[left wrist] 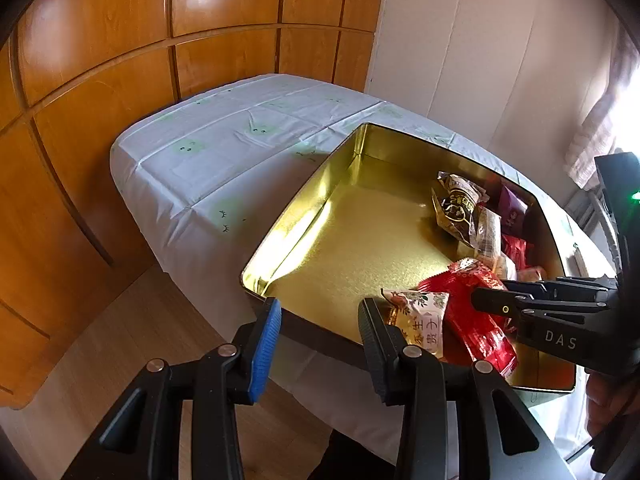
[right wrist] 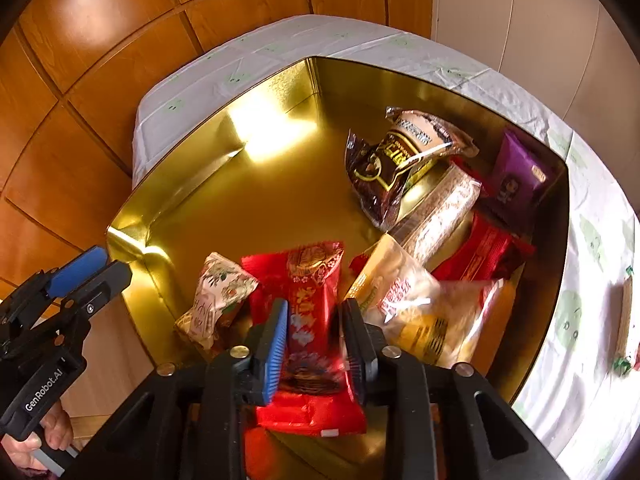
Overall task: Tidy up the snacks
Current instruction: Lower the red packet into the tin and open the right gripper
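A gold tin box sits on a table with a white cloth. Several snack packets lie along its right side: a brown packet, a purple one, a pale floral one. My right gripper is shut on a red packet and holds it inside the box near the front wall. My left gripper is open and empty at the box's near left corner; it also shows in the right wrist view.
The white cloth with green faces covers the table beyond and left of the box. Wooden panelled cabinets stand behind and to the left. A small green-wrapped item lies on the cloth right of the box.
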`<state>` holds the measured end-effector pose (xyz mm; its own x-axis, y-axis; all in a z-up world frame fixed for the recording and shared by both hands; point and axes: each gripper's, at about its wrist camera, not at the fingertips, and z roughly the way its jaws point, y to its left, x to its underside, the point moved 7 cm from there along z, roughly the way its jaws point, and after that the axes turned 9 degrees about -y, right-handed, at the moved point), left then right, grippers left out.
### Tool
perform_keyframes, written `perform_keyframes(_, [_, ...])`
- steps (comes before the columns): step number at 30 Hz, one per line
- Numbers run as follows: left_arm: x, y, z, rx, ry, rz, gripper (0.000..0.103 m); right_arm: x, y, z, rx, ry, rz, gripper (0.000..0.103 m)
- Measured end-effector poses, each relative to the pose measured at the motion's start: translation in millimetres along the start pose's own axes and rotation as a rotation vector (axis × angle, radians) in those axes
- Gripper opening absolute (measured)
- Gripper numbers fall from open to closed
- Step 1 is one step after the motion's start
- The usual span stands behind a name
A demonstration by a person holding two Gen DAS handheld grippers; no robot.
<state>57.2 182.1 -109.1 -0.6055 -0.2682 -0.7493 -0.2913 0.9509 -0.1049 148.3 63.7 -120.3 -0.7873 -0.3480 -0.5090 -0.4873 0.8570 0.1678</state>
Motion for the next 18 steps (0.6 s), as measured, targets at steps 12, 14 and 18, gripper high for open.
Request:
perform_keyframes(12, [-4,-4,-7,0.013,-0.02,0.007,0.041,0,3,-9,0.112,-0.071,-0.058,0.019])
perform_keyframes(14, [-4,-6,-8,0.015,-0.024,0.011,0.041,-4,-3,-6,0.124,-0.076,-0.031,0.02])
perform_keyframes(18, [-4,-9,-11,0.021,-0.027,0.016,0.041,-4,-6,-8,0.125,-0.081,-0.014,0.02])
